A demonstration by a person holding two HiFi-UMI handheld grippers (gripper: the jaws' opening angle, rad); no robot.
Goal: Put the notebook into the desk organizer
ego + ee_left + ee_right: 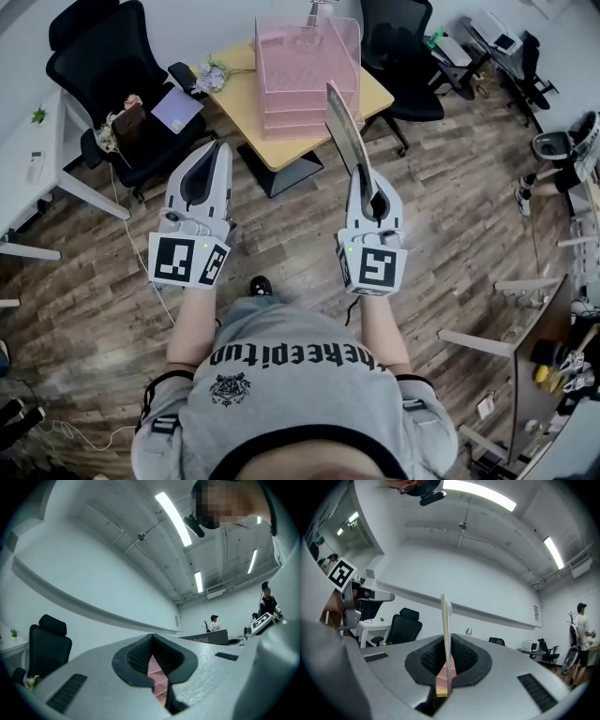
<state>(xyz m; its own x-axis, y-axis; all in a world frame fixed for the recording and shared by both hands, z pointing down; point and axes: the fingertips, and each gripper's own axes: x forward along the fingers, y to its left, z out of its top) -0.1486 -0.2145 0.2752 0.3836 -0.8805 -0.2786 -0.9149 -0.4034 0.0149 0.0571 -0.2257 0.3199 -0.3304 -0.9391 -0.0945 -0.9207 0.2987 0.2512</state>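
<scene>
Notebook (345, 131) pinched tight at its bottom end by the right tool (366, 187), standing up thin and tall in the air, not yet at the pink desk organizer (300, 80) on the counter (375, 94). Left tool (216, 150) closed up, holding nothing. Could bump the organizer's front and twist loose, being gripped at one end only. Could also miss the slot if tipped sideways.

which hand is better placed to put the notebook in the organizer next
Right. The right gripper is shut on the notebook, held on edge and aimed toward the pink desk organizer on the yellow table ahead. The left gripper is shut with nothing between its jaws.
</scene>
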